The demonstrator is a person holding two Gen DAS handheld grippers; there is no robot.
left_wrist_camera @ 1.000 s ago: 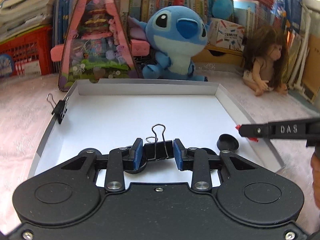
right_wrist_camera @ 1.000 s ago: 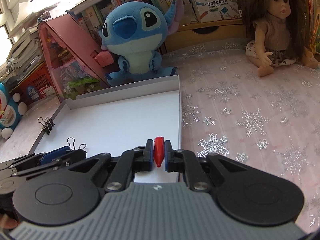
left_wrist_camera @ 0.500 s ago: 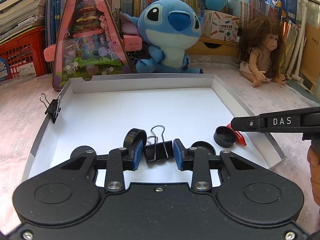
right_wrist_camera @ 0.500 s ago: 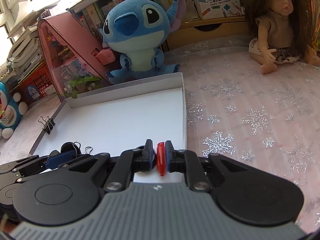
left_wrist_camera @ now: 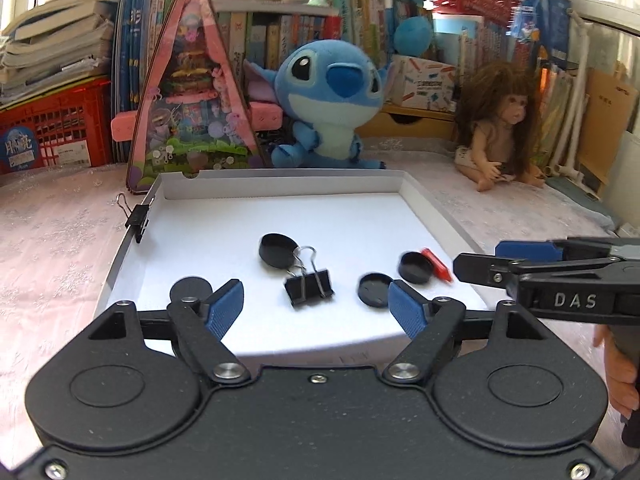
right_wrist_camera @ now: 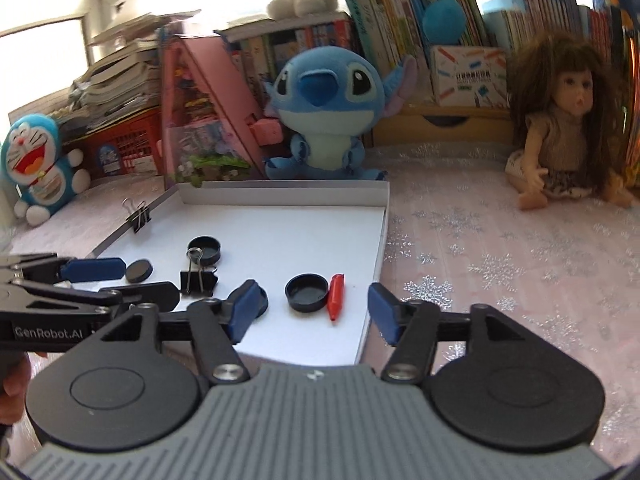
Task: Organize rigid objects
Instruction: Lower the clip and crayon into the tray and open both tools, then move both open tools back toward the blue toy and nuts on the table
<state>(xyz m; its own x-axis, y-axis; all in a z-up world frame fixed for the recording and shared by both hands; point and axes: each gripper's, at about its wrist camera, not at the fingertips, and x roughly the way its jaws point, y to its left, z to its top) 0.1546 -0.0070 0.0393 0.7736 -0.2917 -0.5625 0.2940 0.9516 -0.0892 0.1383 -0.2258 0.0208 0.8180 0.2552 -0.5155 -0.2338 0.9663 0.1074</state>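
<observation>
A shallow white box tray (left_wrist_camera: 320,216) (right_wrist_camera: 280,232) lies on the pink cloth. In it are a black binder clip (left_wrist_camera: 310,286) (right_wrist_camera: 198,280), several black round caps (left_wrist_camera: 278,250) (right_wrist_camera: 307,292) and a small red crayon-like piece (left_wrist_camera: 438,268) (right_wrist_camera: 336,296). Another binder clip (left_wrist_camera: 136,216) (right_wrist_camera: 138,214) grips the tray's left wall. My left gripper (left_wrist_camera: 315,296) hangs over the tray's near edge, its jaws opening, pads clear of the clip lying ahead. My right gripper (right_wrist_camera: 312,292) is at the near right corner, jaws opening, the cap and red piece lying loose ahead of them.
A blue plush (left_wrist_camera: 328,100), a pink triangular toy box (left_wrist_camera: 188,100) and a doll (left_wrist_camera: 496,120) stand behind the tray. Books and a red crate (left_wrist_camera: 52,132) line the back. A blue cat plush (right_wrist_camera: 36,160) sits far left. A hand shows at each picture's edge.
Both grippers have opened and drawn back. The binder clip has left the left jaws and lies in the tray. The red piece has left the right jaws and lies beside a black cap.
</observation>
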